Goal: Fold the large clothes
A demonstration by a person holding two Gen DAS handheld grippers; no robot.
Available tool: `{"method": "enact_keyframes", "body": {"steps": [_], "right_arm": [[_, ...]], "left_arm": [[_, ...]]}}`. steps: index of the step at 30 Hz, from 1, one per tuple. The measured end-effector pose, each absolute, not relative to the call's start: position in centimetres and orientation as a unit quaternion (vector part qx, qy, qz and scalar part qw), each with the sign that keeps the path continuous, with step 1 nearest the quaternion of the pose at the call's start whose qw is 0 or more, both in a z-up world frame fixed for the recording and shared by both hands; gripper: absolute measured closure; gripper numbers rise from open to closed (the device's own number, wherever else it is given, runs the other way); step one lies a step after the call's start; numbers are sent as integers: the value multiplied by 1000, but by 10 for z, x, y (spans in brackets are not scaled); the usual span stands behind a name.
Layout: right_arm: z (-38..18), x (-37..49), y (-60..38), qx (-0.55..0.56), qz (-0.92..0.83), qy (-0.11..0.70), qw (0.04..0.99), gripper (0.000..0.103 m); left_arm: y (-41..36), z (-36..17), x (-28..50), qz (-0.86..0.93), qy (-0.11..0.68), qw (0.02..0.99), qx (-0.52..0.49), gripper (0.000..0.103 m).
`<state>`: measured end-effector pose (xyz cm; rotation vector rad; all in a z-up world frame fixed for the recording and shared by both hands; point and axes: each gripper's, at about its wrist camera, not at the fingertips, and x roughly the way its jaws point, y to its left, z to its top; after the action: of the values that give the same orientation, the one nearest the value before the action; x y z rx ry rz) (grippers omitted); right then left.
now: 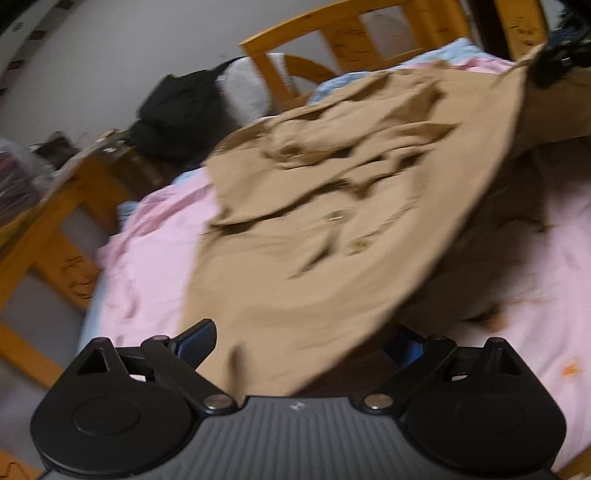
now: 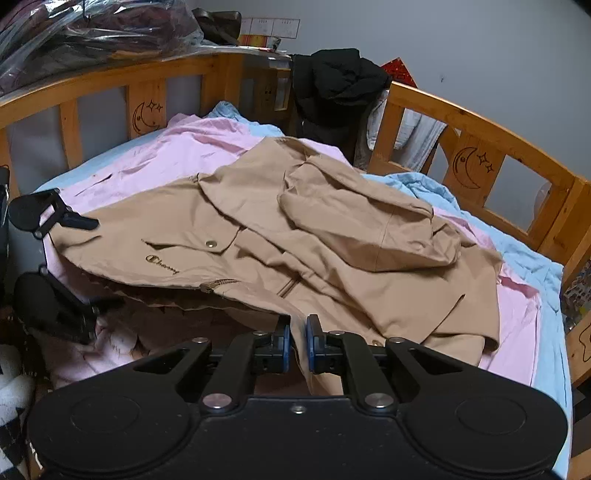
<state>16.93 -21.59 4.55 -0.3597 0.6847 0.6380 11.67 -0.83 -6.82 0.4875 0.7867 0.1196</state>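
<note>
Tan jacket spread on pink sheet, pinched at both near edges.

Right gripper clamped on hem; left gripper spread wide around draped fabric. Black clothing over wooden bed rail beyond.

Dim, flat indoor light, warm cast, no glare. Left wrist view is motion-blurred throughout: tan jacket and wooden bed rail smeared, only the left tool body reasonably sharp. Right wrist view sharp; jacket logo readable. Deep shadow under the jacket's lifted edge. Strong fisheye bending on rails, dark corners.
</note>
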Motion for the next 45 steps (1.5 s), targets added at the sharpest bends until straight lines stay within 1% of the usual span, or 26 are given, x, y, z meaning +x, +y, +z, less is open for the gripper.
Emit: {"method": "enact_keyframes", "body": {"steps": [5,7,9,11,13,14,15,16,17,18,19,21,25,26,27,29,30,31,32,33,35,38,41,45], "right_arm": [[50,177,-218,-159,309,330,878,94],[51,178,-218,-159,310,329,878,94],[50,178,-218,-162,309,327,878,94],[48,177,-219,-162,310,330,877,94],[43,174,-220,-170,313,335,872,94],[39,172,-220,-178,316,342,867,91],[34,168,-220,-192,320,350,860,84],[27,164,-219,-211,325,359,849,78],[19,159,-219,-233,329,369,838,68],[11,153,-219,-252,331,377,827,60],[2,148,-220,-272,333,385,816,56],[-14,136,-219,-322,326,389,799,44],[-47,126,-222,-407,281,397,773,39],[-48,124,-225,-408,278,387,779,33],[-50,122,-227,-416,267,385,779,31],[-51,119,-229,-448,245,378,772,31],[-52,117,-232,-463,239,371,768,34],[-53,116,-236,-477,230,364,766,42],[-54,116,-241,-487,219,363,763,65],[-54,118,-247,-486,212,368,764,82],[-46,123,-258,-457,205,375,780,95],[-23,121,-263,-430,198,353,807,99],[8,112,-272,-416,182,309,836,101],[54,93,-283,-394,172,278,859,102]], "left_arm": [[27,-56,114,80,382,895,216,8],[34,-51,111,86,378,897,214,12],[36,-49,109,86,378,894,224,20],[37,-47,109,86,379,893,227,25],[38,-41,111,84,379,895,220,38],[39,-39,114,81,380,896,214,50],[40,-36,117,77,383,897,206,61],[41,-33,120,74,386,898,197,66],[42,-29,124,70,388,900,187,75],[42,-27,127,69,390,901,177,83],[42,-24,131,69,393,901,168,86],[42,-18,138,70,396,903,150,91],[44,-7,146,68,395,907,129,94],[44,-3,147,68,394,908,126,95],[45,0,148,68,392,909,123,96],[45,6,148,68,387,912,121,96],[45,8,148,68,384,913,121,96],[44,9,148,69,381,914,121,96],[44,10,147,69,379,915,120,97],[45,11,146,70,376,916,119,97],[45,12,140,73,369,920,115,99],[46,18,126,78,348,928,106,99],[49,33,106,81,324,938,90,99],[56,60,76,67,313,945,63,100]]}}
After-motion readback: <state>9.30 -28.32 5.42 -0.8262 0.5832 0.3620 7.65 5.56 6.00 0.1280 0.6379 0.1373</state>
